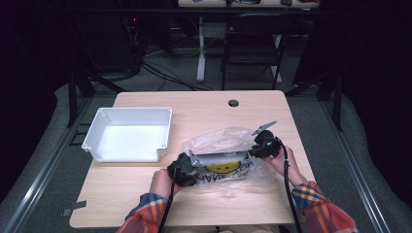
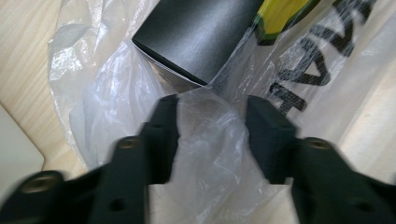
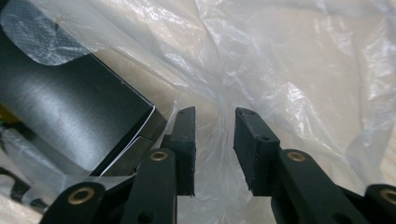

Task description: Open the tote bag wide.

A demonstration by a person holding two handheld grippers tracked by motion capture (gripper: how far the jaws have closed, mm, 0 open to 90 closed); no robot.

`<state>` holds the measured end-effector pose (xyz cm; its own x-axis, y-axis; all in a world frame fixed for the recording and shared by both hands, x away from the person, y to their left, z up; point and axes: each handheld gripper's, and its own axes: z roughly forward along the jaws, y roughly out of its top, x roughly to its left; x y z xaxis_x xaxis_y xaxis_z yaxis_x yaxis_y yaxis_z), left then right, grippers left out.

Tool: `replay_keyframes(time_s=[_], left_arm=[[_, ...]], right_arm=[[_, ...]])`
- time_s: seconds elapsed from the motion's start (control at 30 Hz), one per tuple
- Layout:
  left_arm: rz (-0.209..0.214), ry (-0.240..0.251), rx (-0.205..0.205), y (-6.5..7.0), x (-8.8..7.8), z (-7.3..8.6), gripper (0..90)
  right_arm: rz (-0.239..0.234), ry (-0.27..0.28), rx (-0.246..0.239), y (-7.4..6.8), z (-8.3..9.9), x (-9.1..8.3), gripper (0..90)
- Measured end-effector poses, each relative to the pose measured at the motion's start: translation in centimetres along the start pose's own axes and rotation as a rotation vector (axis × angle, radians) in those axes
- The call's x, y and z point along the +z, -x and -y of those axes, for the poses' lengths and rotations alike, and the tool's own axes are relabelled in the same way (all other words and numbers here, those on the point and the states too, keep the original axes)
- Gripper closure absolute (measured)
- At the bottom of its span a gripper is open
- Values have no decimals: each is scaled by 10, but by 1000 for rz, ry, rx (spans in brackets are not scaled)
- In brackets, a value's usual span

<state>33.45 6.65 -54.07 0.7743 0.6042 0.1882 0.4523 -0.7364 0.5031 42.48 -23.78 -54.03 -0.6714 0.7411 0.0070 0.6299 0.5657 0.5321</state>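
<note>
White bin (image 1: 127,134) sits left of bag, on table (image 1: 204,104). Plastic bag (image 1: 228,162) lies near front edge, dark box (image 1: 218,159) inside. Left gripper (image 1: 183,171) at bag's left end: jaws spread, film (image 2: 205,135) loose between pads, not pinched. Right gripper (image 1: 264,144) at bag's right end: jaws parted, film (image 3: 215,135) in gap, unclamped. To do well: regrip rim only, clear of box, both sides level.

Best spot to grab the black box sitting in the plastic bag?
Probably the black box by its exposed corner end poking from the plastic bag, coming from the left gripper side. That end is bare of film and its flat faces suit the jaws; elsewhere the loose film would likely slip.
</note>
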Motion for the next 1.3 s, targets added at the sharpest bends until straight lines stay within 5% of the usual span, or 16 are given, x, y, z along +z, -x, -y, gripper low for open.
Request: replay_keyframes(time_s=[0.1,0.17,0.57,0.93,1.07,1.3], left_arm=[[4,-21,45,2,2,2,787],[13,-25,76,3,2,4,843],[129,-36,242,12,0,11,883],[157,-55,295,15,0,14,889],[165,-51,275,14,-1,12,862],[158,-44,280,16,0,10,857]], right_arm=[[6,-14,-5,0,0,3,741],[12,-24,-10,0,0,3,787],[76,-44,24,0,1,15,896],[127,-29,80,10,2,15,898],[35,-27,72,5,3,17,874],[18,-38,38,-5,0,13,882]])
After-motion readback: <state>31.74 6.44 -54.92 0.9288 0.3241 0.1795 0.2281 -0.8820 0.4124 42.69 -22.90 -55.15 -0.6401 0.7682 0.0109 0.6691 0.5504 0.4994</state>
